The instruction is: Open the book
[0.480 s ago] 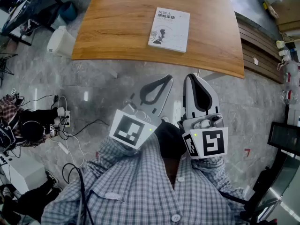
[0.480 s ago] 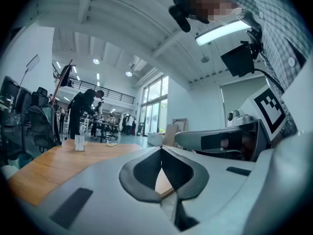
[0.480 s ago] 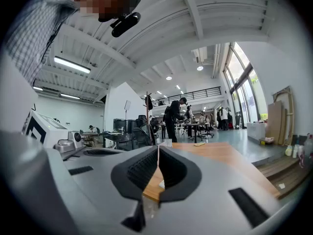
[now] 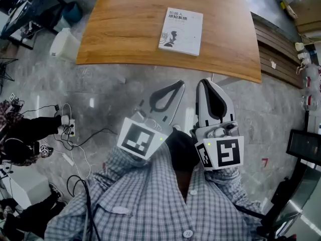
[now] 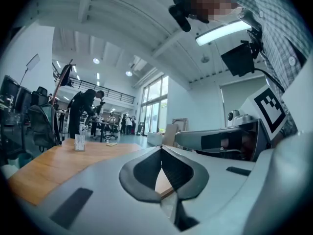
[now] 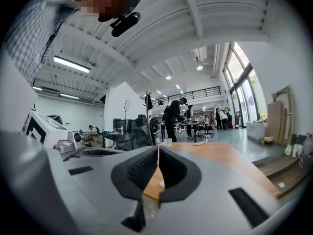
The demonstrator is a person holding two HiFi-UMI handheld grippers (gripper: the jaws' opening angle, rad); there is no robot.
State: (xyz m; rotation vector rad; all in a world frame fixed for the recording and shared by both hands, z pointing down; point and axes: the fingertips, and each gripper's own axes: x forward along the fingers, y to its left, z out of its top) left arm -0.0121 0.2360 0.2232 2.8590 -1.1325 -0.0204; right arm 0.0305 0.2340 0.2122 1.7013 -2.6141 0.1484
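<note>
1. The book (image 4: 181,32) lies closed, white cover up, flat on the wooden table (image 4: 125,29). It sits toward the far right part of the top, slightly askew, with bare wood all round it.
2. The left gripper (image 4: 176,87) and right gripper (image 4: 206,84) hang side by side over the floor, short of the table's near edge and well apart from the book. Both point level toward it.
3. Each gripper's own view shows its jaws pressed together at the tips with nothing pinched; only table shows through the gap behind them.
4. The step in hand is the reach. Both grippers should probably travel forward over the table edge and come down beside the book rather than onto it.
5. The title reads upright from here, so the spine is likely on the left, though the edges are too small to confirm.
6. Steady the spine side with the left gripper, and slip one thin tip of the right under the cover's free edge alone, so no pages lift with it.
7. Lift slowly and swing the cover over; a light book may slide on smooth wood.
</note>
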